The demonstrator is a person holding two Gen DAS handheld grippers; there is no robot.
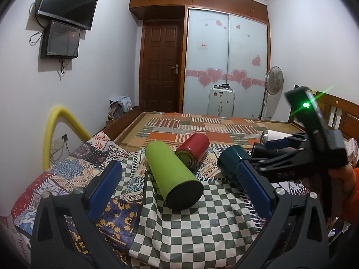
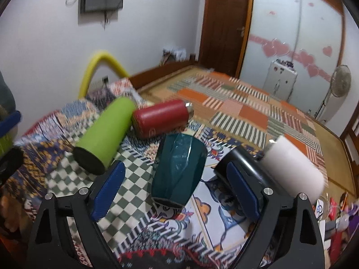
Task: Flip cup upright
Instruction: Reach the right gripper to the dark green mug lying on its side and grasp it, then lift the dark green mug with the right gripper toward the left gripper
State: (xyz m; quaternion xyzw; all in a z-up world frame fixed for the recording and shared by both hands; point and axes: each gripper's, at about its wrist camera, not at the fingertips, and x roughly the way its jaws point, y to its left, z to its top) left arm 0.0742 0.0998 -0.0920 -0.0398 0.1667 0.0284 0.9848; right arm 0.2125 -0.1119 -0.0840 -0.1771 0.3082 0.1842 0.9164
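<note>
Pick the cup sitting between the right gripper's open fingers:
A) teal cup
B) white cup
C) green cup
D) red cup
A: in the right wrist view the teal cup lies on its side in the gap of the right gripper, jaws wide and not touching it. The green cup and red cup lie farther off to the left; the white cup lies outside the right finger.

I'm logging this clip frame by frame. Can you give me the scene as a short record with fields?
surface: patterned cloths on a bed
cups: green cup, red cup, teal cup, black cup, white cup
cup state: all lying on their sides
left hand-held gripper: open, around the green cup's base
right hand-held gripper: open, around the teal cup
</note>
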